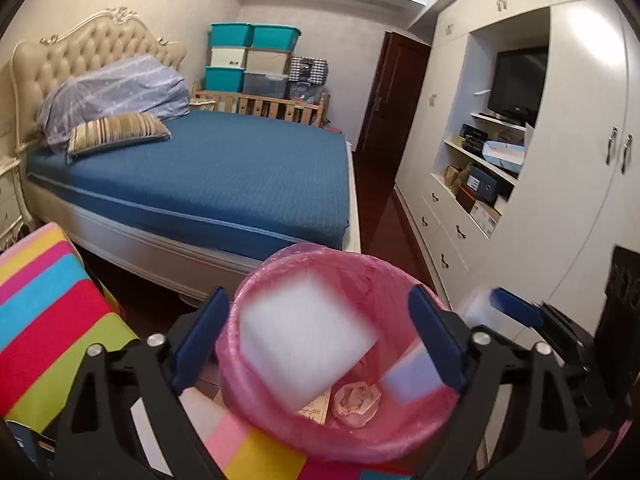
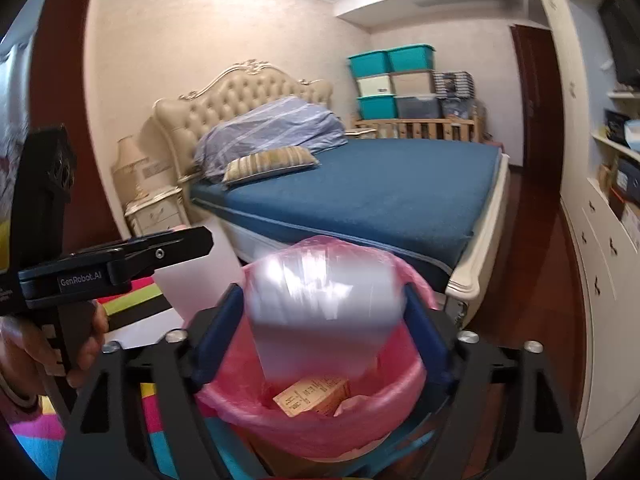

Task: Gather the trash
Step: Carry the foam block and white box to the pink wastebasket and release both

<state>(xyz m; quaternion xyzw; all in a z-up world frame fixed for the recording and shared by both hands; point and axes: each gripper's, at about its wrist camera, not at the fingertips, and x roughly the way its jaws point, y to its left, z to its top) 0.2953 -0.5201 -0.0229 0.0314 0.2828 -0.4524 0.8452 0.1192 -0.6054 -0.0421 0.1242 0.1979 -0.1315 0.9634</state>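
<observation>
A bin lined with a pink bag (image 1: 280, 436) stands below both grippers; it also shows in the right wrist view (image 2: 224, 396). My left gripper (image 1: 316, 336) is open above it, and a blurred white piece (image 1: 308, 344) hangs between its fingers over the bin mouth. A second blurred white and lilac piece (image 1: 412, 376) is by the right finger. My right gripper (image 2: 324, 328) is open, with a blurred clear plastic cup (image 2: 324, 300) between its fingers above the bin. A yellow carton (image 2: 316, 396) and crumpled pink paper (image 1: 356, 400) lie inside.
A bed with a blue mattress (image 1: 224, 176) stands behind the bin. A striped colourful cloth (image 1: 52, 316) covers the surface at left. White wardrobes with shelves (image 1: 520, 160) line the right wall. Dark wood floor (image 2: 532, 280) runs between bed and wardrobes.
</observation>
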